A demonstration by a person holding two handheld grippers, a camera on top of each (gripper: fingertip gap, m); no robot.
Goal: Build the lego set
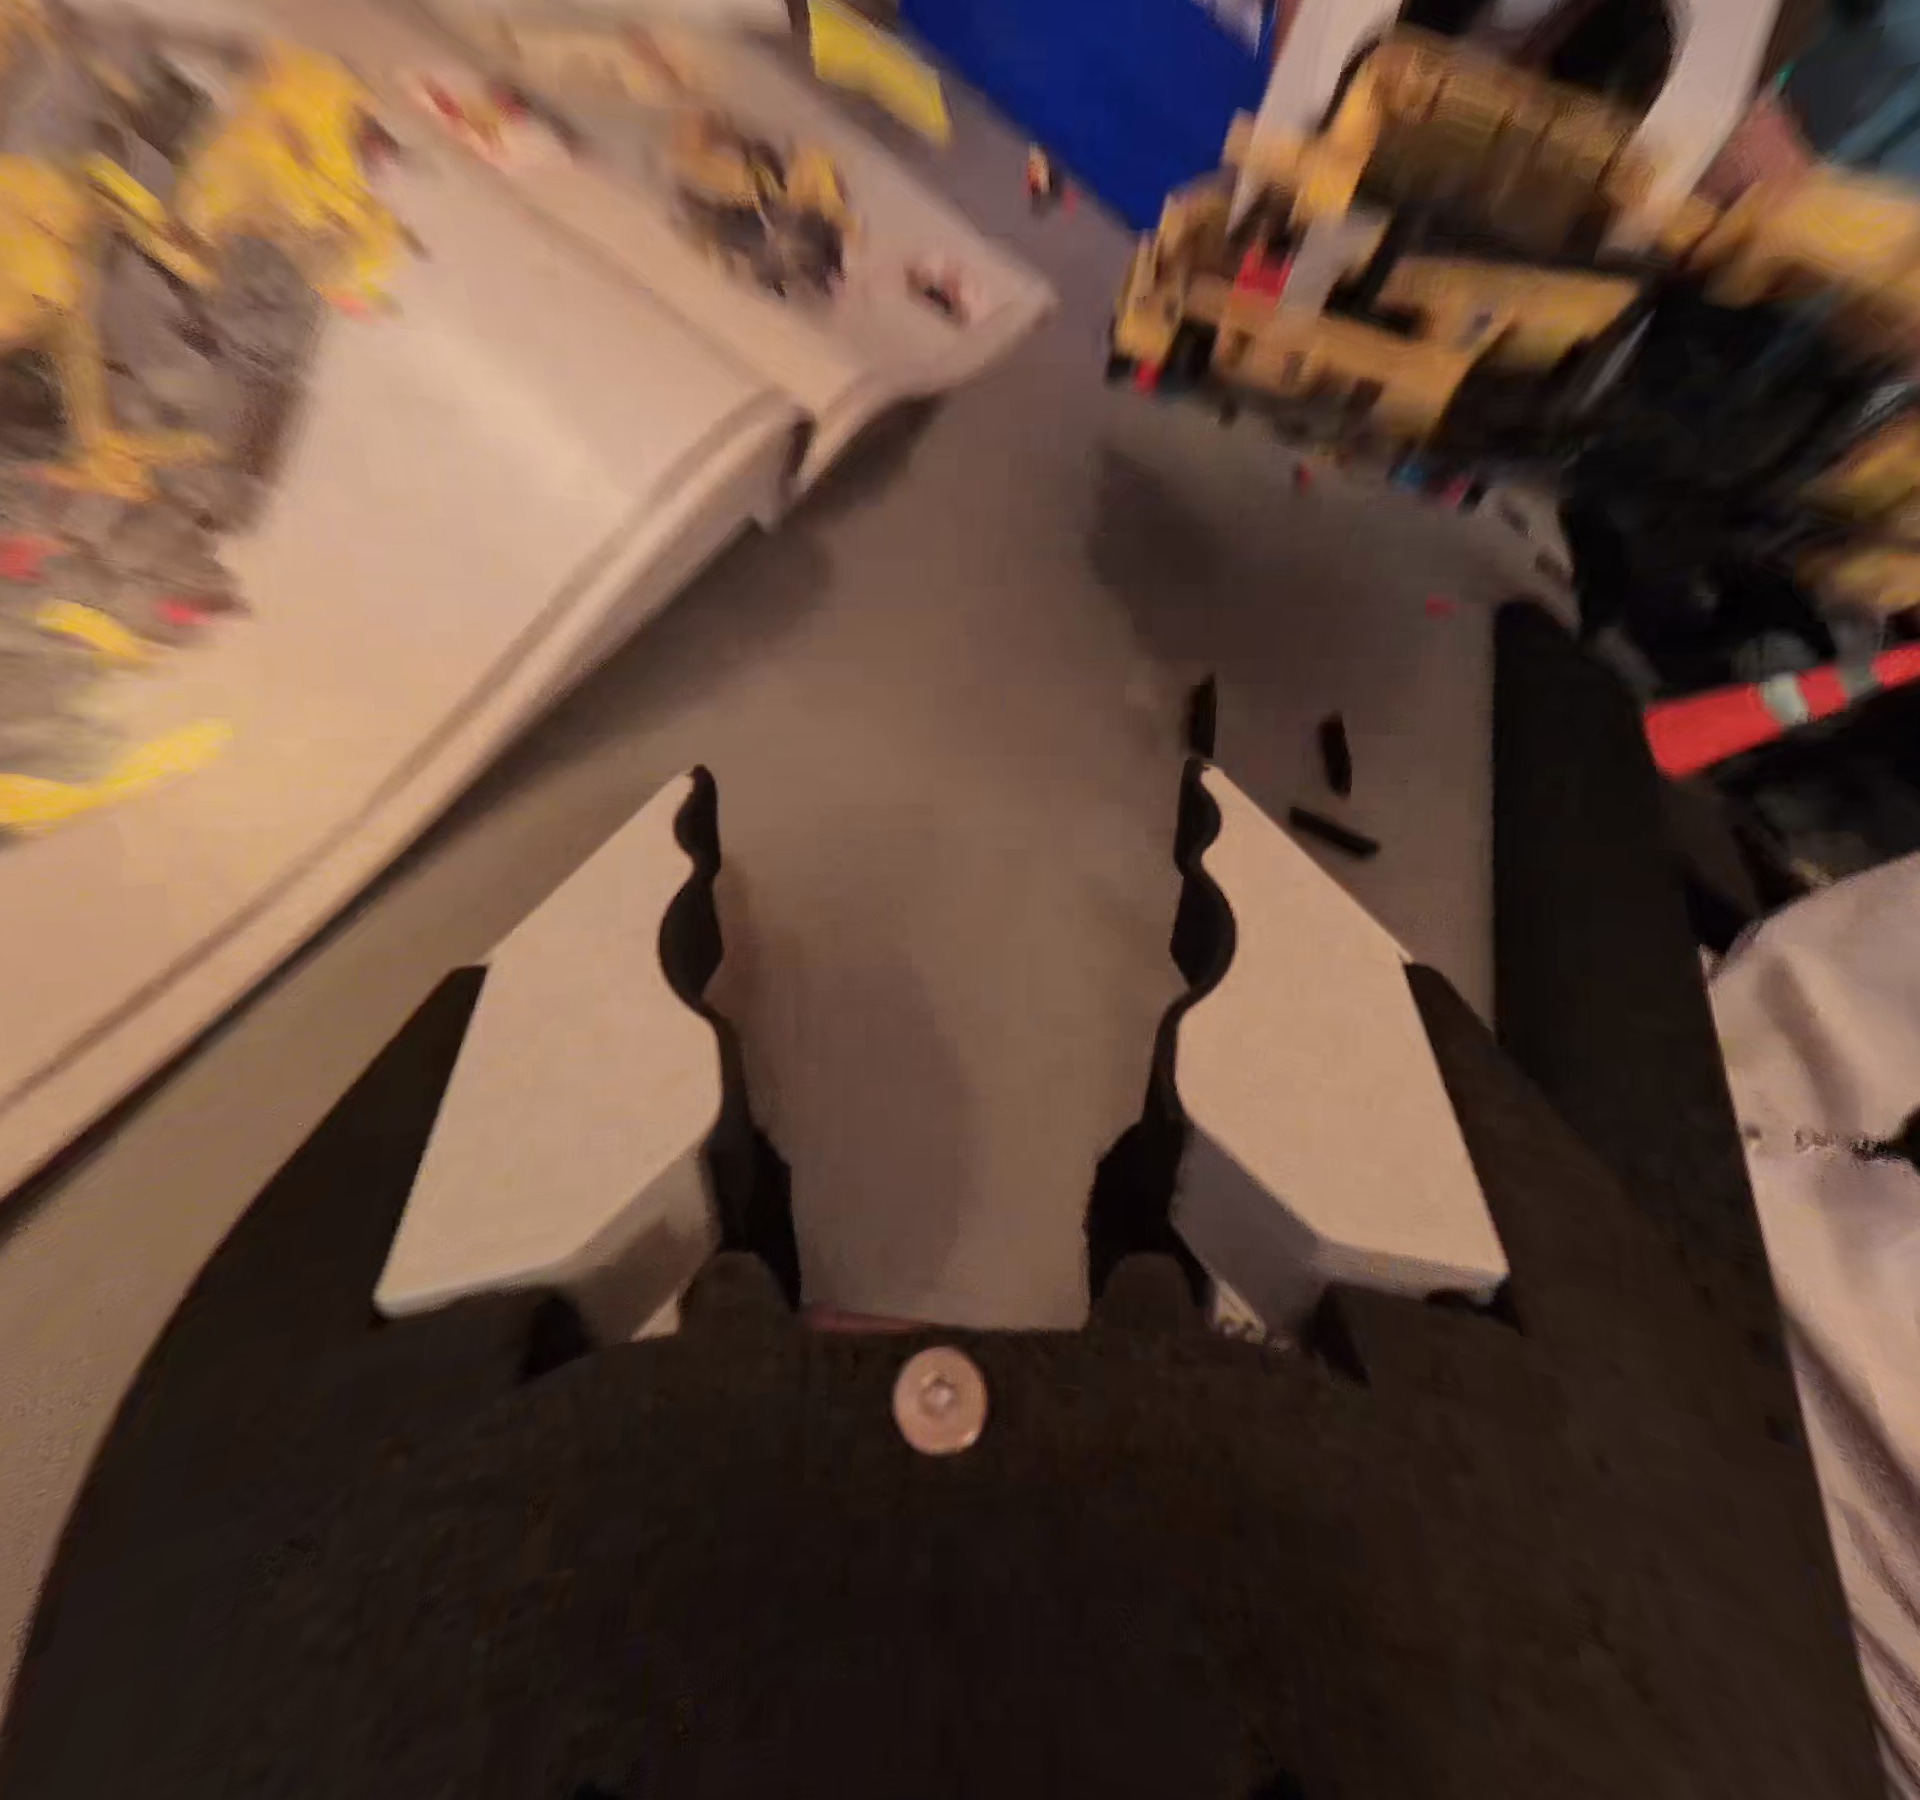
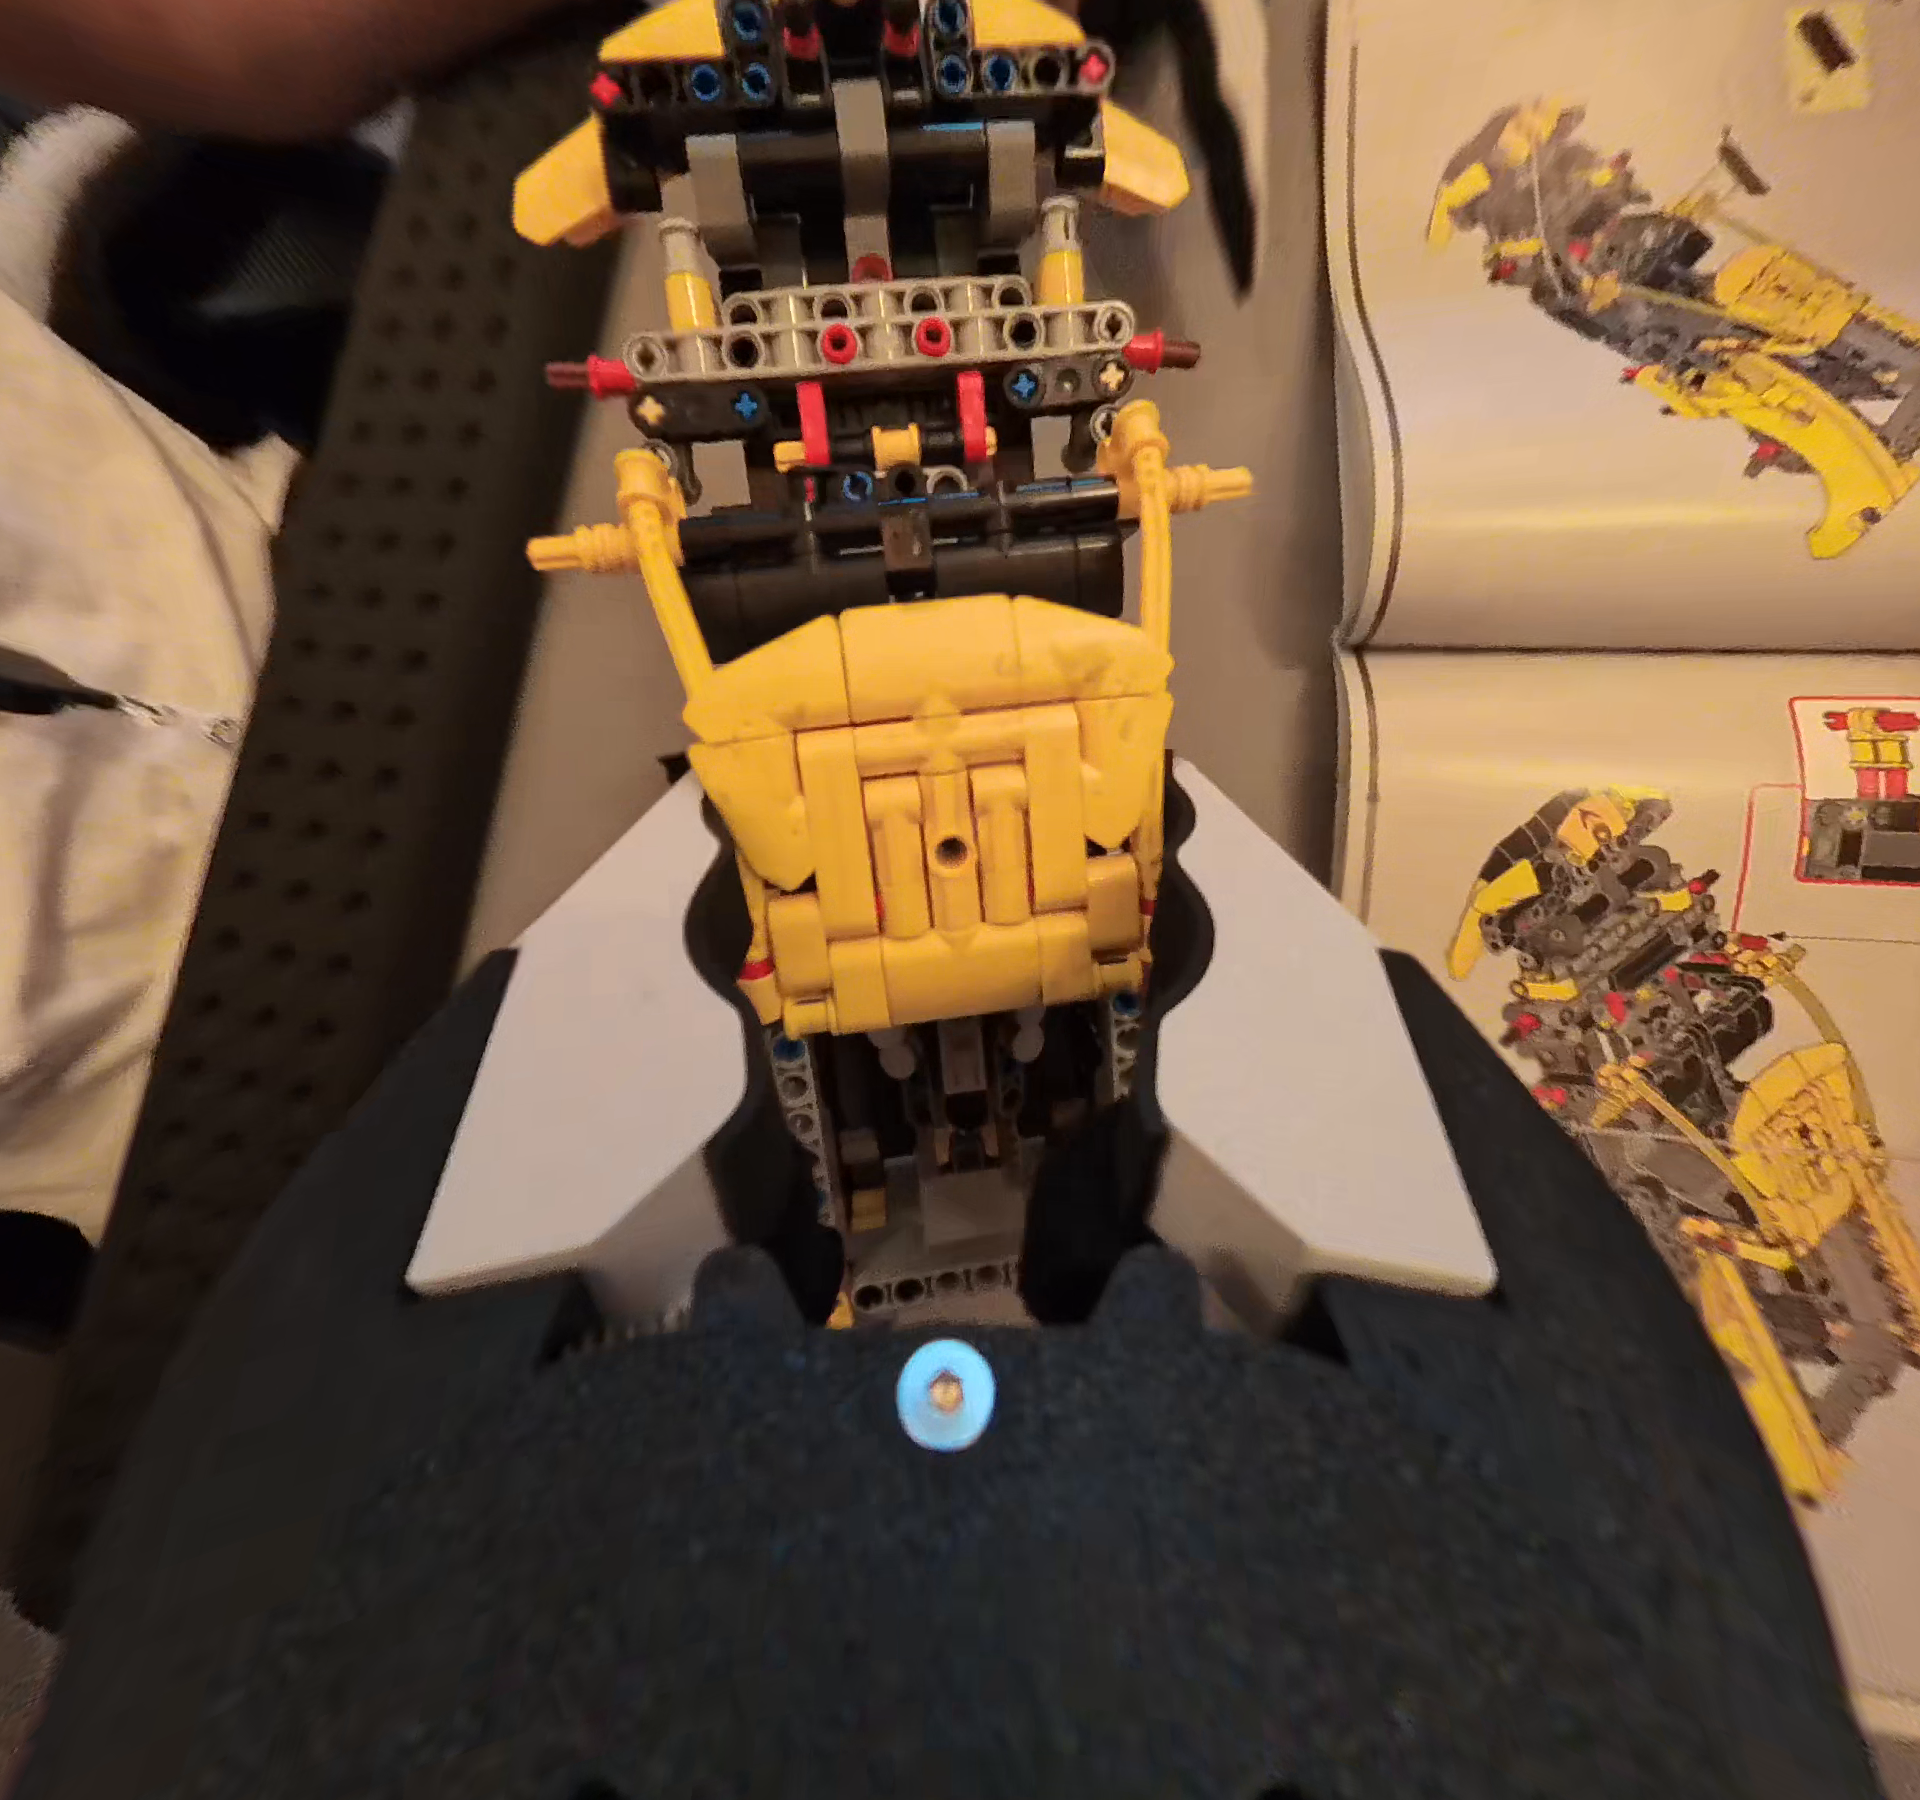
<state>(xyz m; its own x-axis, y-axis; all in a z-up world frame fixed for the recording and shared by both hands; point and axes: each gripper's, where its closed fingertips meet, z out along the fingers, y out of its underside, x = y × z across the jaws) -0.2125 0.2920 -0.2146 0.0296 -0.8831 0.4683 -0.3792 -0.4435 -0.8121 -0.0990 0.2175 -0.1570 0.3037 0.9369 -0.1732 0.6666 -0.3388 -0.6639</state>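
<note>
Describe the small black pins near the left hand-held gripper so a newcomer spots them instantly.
Start in the left wrist view at the open instruction booklet on the grey table. Go right, past the open left hand-held gripper, to its right fingertip. The three black pins lie loose there, dark and tiny, unlike the big yellow lego model above.

The lego model (image 2: 914,607) is smooth, slightly glossy plastic in yellow, black, grey and red. The booklet (image 2: 1621,296) has glossy paper pages. The right gripper (image 2: 940,877) has smooth matt pale fingers (image 2: 603,1075) on a rough, grainy black body with a shiny metal screw (image 2: 943,1394).
</note>
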